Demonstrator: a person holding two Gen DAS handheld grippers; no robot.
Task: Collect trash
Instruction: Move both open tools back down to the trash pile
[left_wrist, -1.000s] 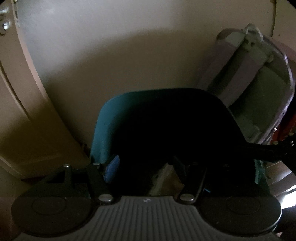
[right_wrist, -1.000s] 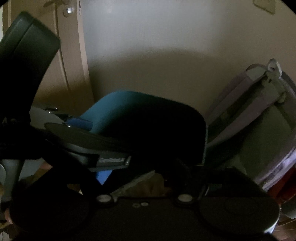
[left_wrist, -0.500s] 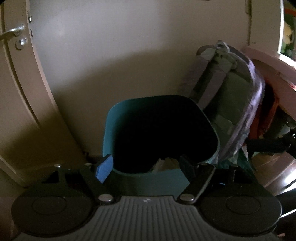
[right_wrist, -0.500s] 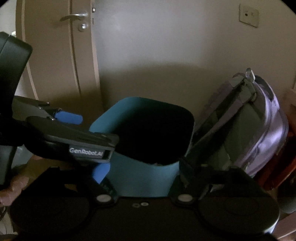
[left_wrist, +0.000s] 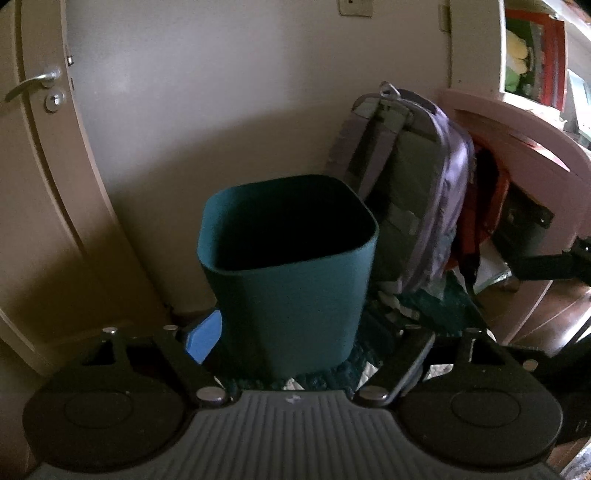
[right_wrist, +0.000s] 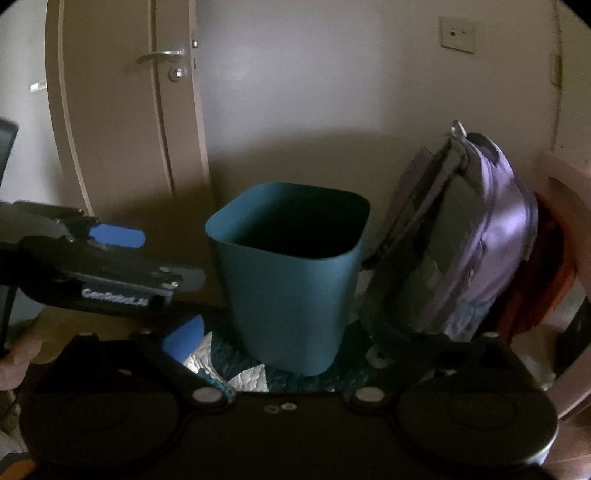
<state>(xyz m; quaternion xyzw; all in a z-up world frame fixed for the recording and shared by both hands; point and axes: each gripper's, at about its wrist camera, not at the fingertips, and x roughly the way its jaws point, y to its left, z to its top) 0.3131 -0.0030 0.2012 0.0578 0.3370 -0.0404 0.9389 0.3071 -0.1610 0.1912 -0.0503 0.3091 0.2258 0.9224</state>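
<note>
Plastic, the square teal waste bin looks light and stiff; grasp its rim. Both hand-held grippers are opening, empty.

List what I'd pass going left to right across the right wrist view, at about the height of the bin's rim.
Left gripper with blue pads, reaching in from the left → teal square plastic bin → purple and grey fabric backpack, leaning by the bin → red-orange fabric item at the right edge.

Dim room, cream wall, door
</note>
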